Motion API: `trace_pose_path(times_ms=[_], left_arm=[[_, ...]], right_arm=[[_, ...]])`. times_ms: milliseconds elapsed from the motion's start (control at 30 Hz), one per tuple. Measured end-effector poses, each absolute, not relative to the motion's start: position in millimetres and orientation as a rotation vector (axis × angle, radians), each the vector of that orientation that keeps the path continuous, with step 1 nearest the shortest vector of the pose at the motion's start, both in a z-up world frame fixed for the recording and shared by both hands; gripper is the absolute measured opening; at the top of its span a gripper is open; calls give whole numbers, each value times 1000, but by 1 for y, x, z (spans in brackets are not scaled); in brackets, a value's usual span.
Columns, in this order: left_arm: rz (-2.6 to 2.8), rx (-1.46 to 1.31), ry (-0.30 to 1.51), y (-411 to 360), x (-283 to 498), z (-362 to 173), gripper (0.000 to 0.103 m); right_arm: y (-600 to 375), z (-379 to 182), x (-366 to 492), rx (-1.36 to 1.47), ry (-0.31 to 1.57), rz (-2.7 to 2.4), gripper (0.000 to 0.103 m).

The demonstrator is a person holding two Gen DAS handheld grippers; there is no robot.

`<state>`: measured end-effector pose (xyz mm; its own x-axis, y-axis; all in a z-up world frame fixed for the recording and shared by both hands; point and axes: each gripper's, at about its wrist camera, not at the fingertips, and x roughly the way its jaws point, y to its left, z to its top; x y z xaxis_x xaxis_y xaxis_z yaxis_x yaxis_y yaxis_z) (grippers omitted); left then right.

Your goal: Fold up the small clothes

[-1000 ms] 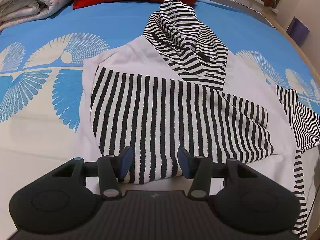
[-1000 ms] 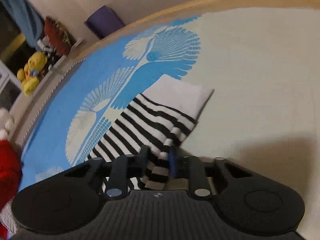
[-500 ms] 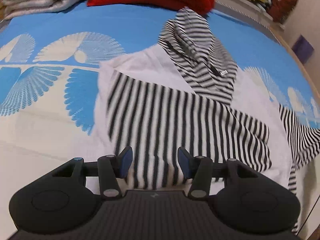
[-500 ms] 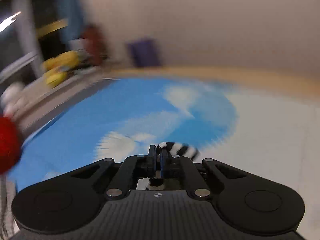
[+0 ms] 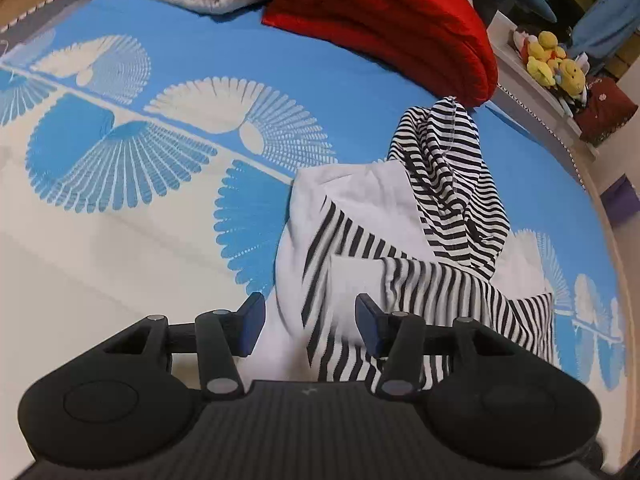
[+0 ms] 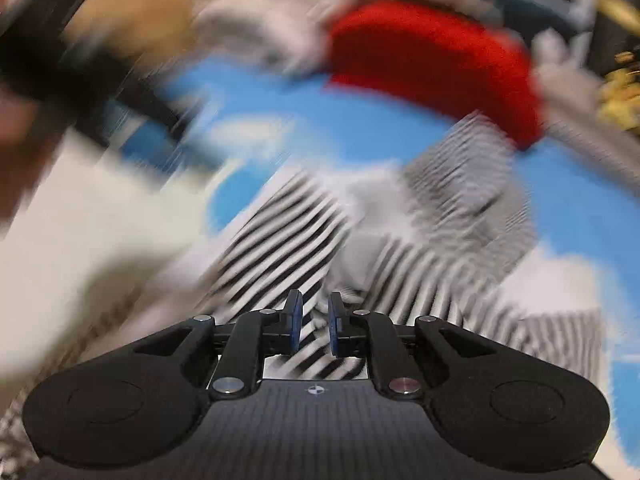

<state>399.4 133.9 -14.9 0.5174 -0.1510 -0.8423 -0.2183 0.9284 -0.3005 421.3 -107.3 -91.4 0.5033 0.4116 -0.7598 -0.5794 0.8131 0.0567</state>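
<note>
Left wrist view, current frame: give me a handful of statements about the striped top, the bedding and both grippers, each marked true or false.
1. The left gripper stands open with nothing pinched. True.
2. The striped hoodie lies on a blue and white bedspread. True.
3. The folded red blanket lies on top of the hoodie. False: it lies beyond the hood, toward the far edge of the bed.
4. The yellow plush toys sit on the bedspread. False: they sit on a ledge beside the bed.
5. The right gripper has its jaws spread wide. False: only a narrow gap separates them, with striped cloth showing in it.
</note>
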Motion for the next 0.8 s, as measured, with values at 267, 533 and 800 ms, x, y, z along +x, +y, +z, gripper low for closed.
trace_pose_path(times_ms=[267,533,800], left_arm=[[29,-386,1067,121,401,-35,53],[-1,-484,1102,108,412,-68,47],[13,-475,1162,88,421,-98,49]], right_arm=[[-173,-91,430,17,937,267,37],[-254,-133,457,227,1055,-42,39],[-302,-163,459,408,1149,-119,40]])
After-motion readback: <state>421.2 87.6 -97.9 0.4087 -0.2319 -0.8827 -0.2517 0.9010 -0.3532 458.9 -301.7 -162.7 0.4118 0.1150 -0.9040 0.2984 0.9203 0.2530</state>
